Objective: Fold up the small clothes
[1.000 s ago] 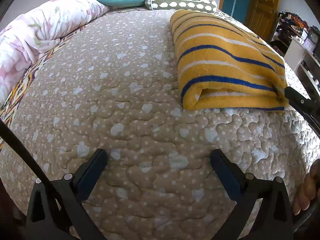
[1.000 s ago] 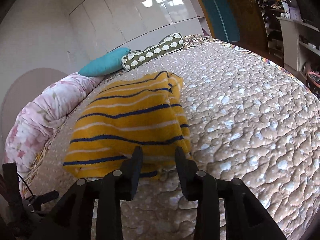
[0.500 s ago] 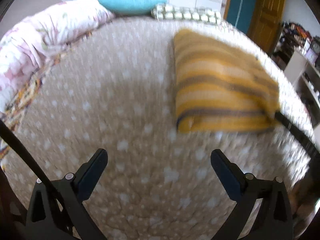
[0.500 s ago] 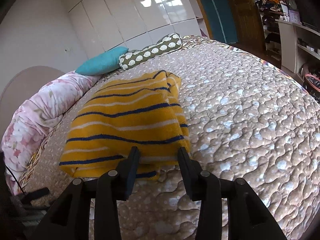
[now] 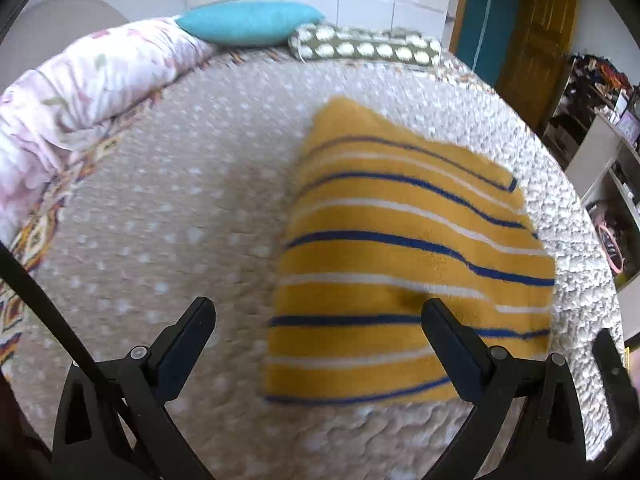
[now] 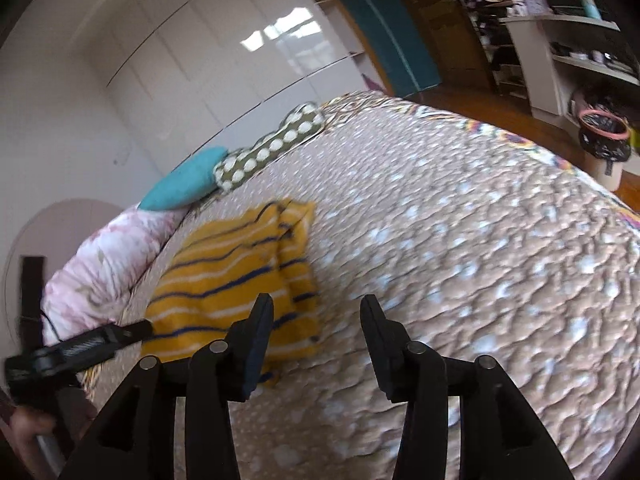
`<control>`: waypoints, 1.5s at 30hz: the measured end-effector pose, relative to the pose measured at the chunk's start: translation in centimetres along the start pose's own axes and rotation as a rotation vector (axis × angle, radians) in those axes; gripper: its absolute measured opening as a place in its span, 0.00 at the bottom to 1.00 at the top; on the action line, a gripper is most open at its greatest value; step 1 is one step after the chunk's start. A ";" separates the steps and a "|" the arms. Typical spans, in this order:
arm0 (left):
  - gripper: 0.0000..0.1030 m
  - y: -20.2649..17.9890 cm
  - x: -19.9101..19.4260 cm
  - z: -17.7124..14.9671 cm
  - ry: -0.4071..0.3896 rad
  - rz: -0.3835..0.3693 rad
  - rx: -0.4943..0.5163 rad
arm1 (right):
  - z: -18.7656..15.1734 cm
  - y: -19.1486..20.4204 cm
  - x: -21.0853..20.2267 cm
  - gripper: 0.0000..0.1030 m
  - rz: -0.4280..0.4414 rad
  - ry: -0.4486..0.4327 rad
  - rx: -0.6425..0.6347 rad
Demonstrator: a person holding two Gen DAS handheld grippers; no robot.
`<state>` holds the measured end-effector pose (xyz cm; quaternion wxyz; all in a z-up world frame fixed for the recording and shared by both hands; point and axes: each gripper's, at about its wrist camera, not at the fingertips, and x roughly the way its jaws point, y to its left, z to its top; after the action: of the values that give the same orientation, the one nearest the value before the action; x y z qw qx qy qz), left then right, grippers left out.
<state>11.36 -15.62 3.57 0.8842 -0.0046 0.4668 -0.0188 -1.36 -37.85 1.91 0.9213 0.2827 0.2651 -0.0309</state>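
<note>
- While it lies folded on the bed cover (image 5: 160,216), the striped cloth (image 5: 400,264) is touched by neither claw.
- The right gripper (image 6: 316,316), jaws just opening, holds nothing.
- The left gripper (image 5: 316,324) is spread wide above the cloth's near edge.

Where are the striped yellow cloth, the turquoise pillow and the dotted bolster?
striped yellow cloth (image 5: 400,264), left wrist view, middle of its top layer.
turquoise pillow (image 5: 248,24), left wrist view, centre of its face.
dotted bolster (image 6: 272,148), right wrist view, midway along its side.
</note>
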 end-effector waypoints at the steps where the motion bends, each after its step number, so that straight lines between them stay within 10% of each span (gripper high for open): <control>1: 1.00 -0.4 0.9 0.0 0.016 0.006 0.003 | 0.2 -0.4 -0.1 0.48 -0.007 -0.006 0.011; 45: 1.00 0.3 0.6 -9.2 0.055 0.063 0.009 | -0.3 -0.3 1.5 0.53 -0.099 0.012 -0.072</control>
<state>4.10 -15.23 -2.08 0.8712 0.0146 0.4907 0.0067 -0.25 -37.79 0.81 0.9266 0.2360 0.2854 -0.0650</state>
